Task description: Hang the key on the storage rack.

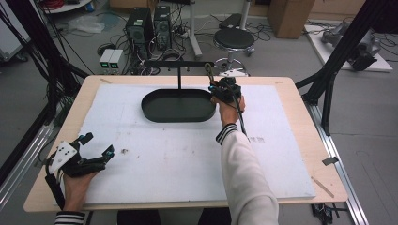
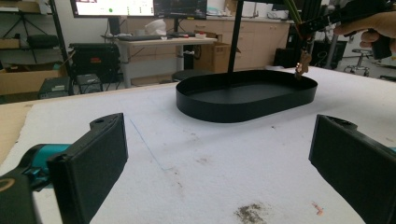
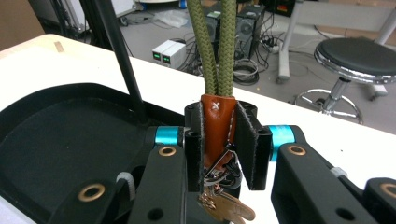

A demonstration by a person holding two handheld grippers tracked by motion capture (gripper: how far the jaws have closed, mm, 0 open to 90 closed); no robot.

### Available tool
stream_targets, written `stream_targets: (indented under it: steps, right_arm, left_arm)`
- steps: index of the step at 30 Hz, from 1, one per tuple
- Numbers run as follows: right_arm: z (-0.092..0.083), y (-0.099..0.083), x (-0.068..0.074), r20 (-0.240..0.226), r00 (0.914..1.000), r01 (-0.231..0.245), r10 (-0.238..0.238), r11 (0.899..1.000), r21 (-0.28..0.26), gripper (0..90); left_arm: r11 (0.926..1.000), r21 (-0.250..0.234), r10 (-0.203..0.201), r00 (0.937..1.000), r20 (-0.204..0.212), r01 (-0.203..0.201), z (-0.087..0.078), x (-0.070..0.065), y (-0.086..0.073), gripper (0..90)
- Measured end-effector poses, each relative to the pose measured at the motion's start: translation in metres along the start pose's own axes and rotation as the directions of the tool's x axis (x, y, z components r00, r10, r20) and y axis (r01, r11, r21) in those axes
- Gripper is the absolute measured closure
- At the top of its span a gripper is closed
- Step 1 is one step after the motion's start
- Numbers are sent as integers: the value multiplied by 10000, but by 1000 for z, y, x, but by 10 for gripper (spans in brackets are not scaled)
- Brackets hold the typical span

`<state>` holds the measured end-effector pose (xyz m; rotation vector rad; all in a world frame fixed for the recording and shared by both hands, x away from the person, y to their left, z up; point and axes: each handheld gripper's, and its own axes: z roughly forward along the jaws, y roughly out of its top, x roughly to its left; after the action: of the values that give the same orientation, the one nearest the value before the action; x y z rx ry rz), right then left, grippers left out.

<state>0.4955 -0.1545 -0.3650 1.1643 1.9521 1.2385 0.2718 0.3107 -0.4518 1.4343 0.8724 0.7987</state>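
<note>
1. A wooden table carries a large white foam sheet, marked here and there with small dark stains.
2. A black oval metal tray with a low wall sits on the far middle of the sheet; a thin black upright post rises from its far side and bears a horizontal black bar at the top.
3. The right gripper, held in the person's right hand, is raised over the tray's right end, near the bar's right tip.
4. In the right gripper view, the right gripper has its jaws closed tight on the brown leather tab of a keychain; two strands of olive-green braided cord run up from the tab, and a metal ring with a brass-coloured key hangs below the jaws.
5. In the left gripper view, the keychain dangles just above the tray's right rim.
6. The left gripper, held in the person's left hand, rests at the near left corner of the sheet, well apart from the tray.
7. Its jaws stand wide apart with nothing between them; the left gripper view shows bare foam between the two black pads.
8. A striped cuff under a white sleeve covers the right forearm.
</note>
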Motion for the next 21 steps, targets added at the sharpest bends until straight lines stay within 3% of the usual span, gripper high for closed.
stream_targets:
  steps: [13, 14, 15, 16, 17, 18, 19, 21]
  right_arm:
    - [4, -2, -1, -167, 9998, -55, 55, 10000, 16, 728]
    - [5, -2, -1, -298, 9995, -62, 63, 10000, 24, 688]
    - [5, -3, -1, -436, 9990, 23, -23, 10000, 6, 571]
    - [6, -3, 1, -155, 9989, 451, -450, 9990, 75, 232]
    - [6, -3, 1, -108, 9986, 514, -512, 9985, 164, 118]
    - [5, -3, 1, -189, 9992, 366, -363, 9992, 159, 35]
    - [5, -3, 1, -189, 9992, 366, -363, 9992, 159, 35]
    - [-6, -2, 0, -669, 9977, 122, -129, 9999, -118, 3]
  left_arm:
    - [10000, 7, 12, 10000, -10, -12, 0, 0, 0, 49]
    - [10000, 3, 14, 10000, 2, -14, 0, 0, 0, 49]
    - [10000, 5, 8, 10000, -5, -8, 0, 0, 0, 48]
    - [10000, 4, 10, 10000, -12, -10, 0, 0, 0, 49]
    - [10000, 11, 15, 10000, -16, -15, 0, 0, 0, 49]
    - [10000, 12, 35, 10000, -12, -35, 0, 0, 0, 49]
    - [10000, 12, 35, 10000, -12, -35, 0, 0, 0, 49]
    - [10000, 9, 36, 10000, -16, -36, 0, 0, 0, 49]
